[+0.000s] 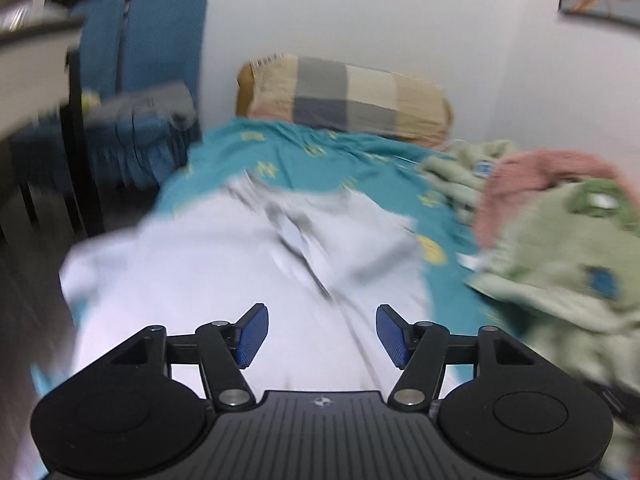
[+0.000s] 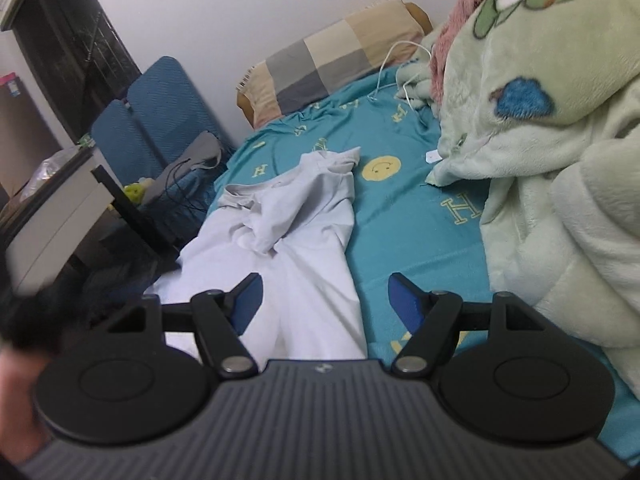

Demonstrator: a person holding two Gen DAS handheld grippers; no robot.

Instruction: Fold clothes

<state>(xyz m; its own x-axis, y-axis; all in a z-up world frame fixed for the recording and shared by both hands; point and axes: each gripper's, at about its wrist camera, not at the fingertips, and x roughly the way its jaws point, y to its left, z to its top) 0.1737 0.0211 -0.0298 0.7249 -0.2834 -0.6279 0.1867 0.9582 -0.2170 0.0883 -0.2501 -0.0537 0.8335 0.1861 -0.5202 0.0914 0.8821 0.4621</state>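
white garment point(image 2: 280, 248) on teal bedsheet point(image 2: 404, 216); checked pillow point(image 2: 332, 60) against white wall point(image 2: 224, 8)

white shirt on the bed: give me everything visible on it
The white shirt is a pale, thin, cotton-looking garment lying mostly flat on the teal bedsheet, along the bed's left edge. Its far end is bunched, with one part folded over and a deep crease in the middle; the near part is smoother. No pads grip it: the left gripper and right gripper are both open above it. The left wrist view is blurred.
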